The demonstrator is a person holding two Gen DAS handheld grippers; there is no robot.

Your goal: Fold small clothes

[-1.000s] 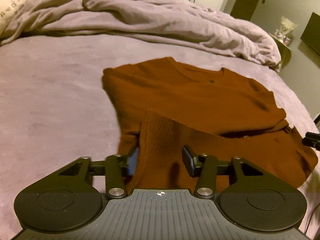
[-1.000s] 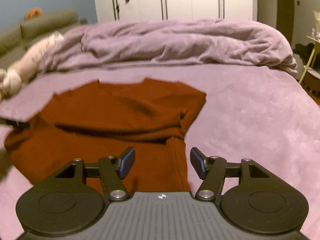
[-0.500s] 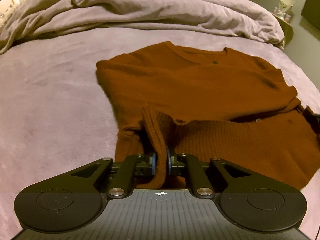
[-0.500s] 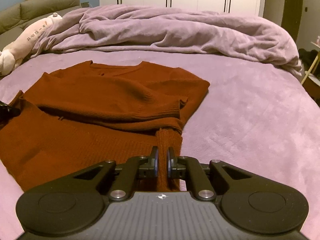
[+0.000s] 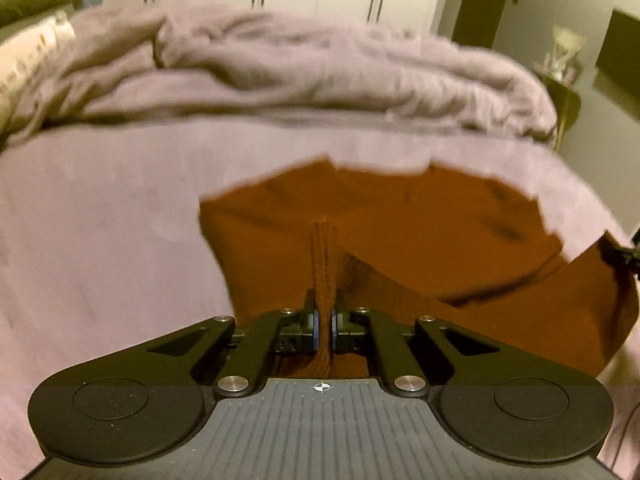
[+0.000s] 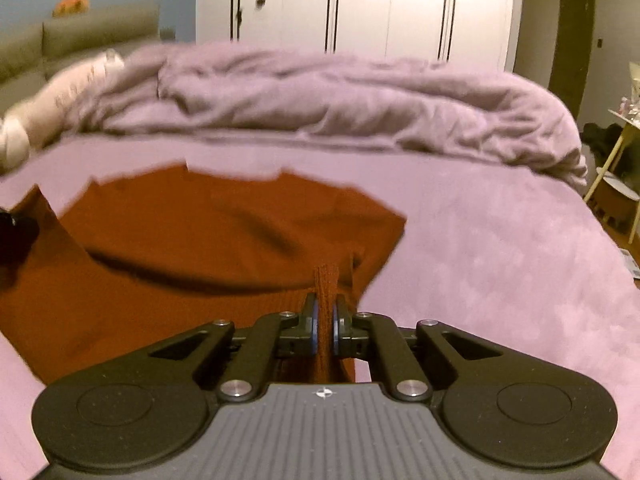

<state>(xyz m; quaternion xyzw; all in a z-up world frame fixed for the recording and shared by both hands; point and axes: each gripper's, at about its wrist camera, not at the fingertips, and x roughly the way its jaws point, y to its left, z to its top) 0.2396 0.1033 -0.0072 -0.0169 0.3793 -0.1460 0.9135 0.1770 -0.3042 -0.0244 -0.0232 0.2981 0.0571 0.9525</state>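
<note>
A rust-brown knit sweater (image 5: 420,232) lies on the lilac bed (image 5: 100,240), its sleeves folded across the body. It also shows in the right wrist view (image 6: 200,232). My left gripper (image 5: 325,326) is shut on the ribbed hem at the sweater's left corner and lifts it off the bed. My right gripper (image 6: 325,326) is shut on the hem at the right corner and lifts it too. Each gripper's tip shows at the edge of the other's view. Both views are motion-blurred.
A rumpled lilac duvet (image 6: 340,96) is heaped across the far side of the bed. A pale plush toy (image 6: 52,96) lies at the far left. White wardrobe doors (image 6: 360,8) stand behind. A small side table (image 6: 624,152) stands off the bed's right edge.
Both grippers went from open around the hem corners to shut on them. They now lift the hem up and carry it toward the neckline.
</note>
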